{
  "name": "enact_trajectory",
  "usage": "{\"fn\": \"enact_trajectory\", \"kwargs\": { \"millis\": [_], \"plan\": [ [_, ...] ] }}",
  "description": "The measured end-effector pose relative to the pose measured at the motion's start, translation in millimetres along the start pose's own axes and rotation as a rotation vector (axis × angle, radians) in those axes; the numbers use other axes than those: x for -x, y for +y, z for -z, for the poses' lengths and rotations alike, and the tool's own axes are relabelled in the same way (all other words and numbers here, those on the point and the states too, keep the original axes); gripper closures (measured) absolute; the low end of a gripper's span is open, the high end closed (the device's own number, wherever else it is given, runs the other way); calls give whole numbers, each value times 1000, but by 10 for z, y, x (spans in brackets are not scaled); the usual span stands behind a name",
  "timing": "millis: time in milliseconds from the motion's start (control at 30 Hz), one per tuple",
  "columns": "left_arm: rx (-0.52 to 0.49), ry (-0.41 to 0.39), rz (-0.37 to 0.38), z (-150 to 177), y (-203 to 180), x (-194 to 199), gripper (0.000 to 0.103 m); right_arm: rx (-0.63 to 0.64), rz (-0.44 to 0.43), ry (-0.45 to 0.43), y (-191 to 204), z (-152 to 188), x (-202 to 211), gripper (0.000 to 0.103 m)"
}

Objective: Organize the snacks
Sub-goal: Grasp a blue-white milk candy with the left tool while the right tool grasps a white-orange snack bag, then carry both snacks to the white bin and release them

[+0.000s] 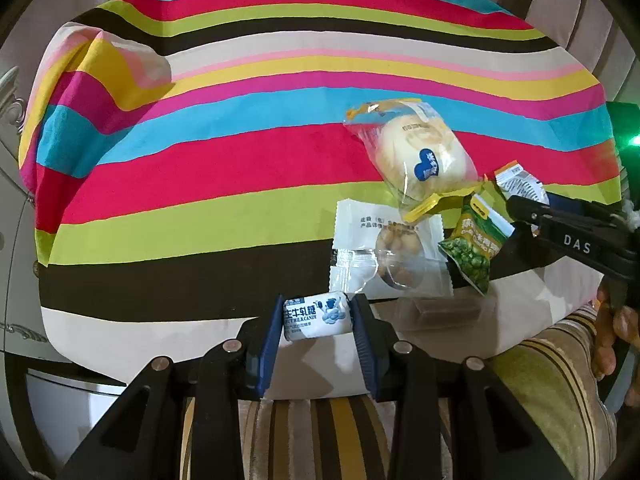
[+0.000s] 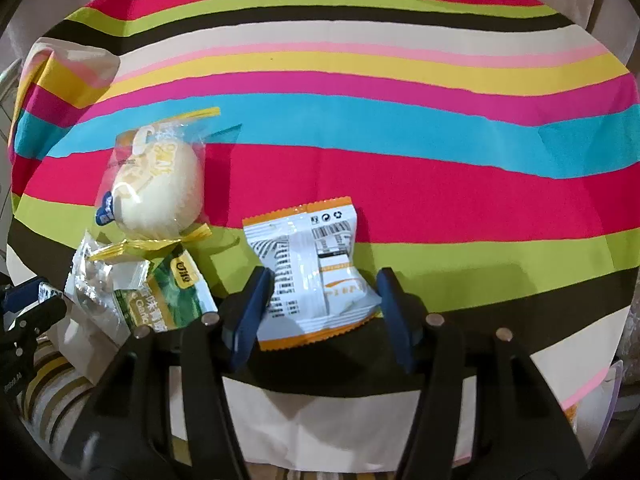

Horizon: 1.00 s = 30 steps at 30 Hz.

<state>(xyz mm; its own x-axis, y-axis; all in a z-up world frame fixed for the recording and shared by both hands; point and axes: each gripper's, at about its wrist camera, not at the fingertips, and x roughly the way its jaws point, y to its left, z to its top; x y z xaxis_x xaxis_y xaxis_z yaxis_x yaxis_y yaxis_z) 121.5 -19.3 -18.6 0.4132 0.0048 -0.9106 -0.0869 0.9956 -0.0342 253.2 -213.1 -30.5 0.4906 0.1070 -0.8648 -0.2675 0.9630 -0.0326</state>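
The left tool (image 1: 316, 320) squeezes a small white-and-blue wrapped milk candy (image 1: 316, 317) over the near edge of the striped cloth counter (image 1: 240, 168); the right tool (image 2: 320, 304) pinches a white-and-orange snack packet (image 2: 312, 272); just left sit a round cream bun in clear wrap (image 2: 160, 196) and a green pea bag (image 1: 474, 250).
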Motion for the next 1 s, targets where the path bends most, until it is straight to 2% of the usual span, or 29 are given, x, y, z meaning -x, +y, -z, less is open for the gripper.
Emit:
{"fn": "enact_trajectory", "kwargs": {
  "millis": [333, 533, 667, 767, 1000],
  "plan": [
    [-11, -8, -12, -1, -8, 22, 67, 13, 9, -48, 76, 119, 205, 44],
    [-39, -53, -39, -23, -91, 189, 67, 13, 5, -80, -1, 271, 434, 44],
    [-43, -73, -28, -53, -119, 316, 67, 1, -6, -98, -84, 307, 578, 44],
    [-55, -83, -2, -86, -224, 404, 67, -12, -24, -124, -140, 365, 719, 44],
    [-169, -112, 61, -127, -780, 561, 67, -56, -38, -161, -388, 529, 1026, 44]
  ]
}}
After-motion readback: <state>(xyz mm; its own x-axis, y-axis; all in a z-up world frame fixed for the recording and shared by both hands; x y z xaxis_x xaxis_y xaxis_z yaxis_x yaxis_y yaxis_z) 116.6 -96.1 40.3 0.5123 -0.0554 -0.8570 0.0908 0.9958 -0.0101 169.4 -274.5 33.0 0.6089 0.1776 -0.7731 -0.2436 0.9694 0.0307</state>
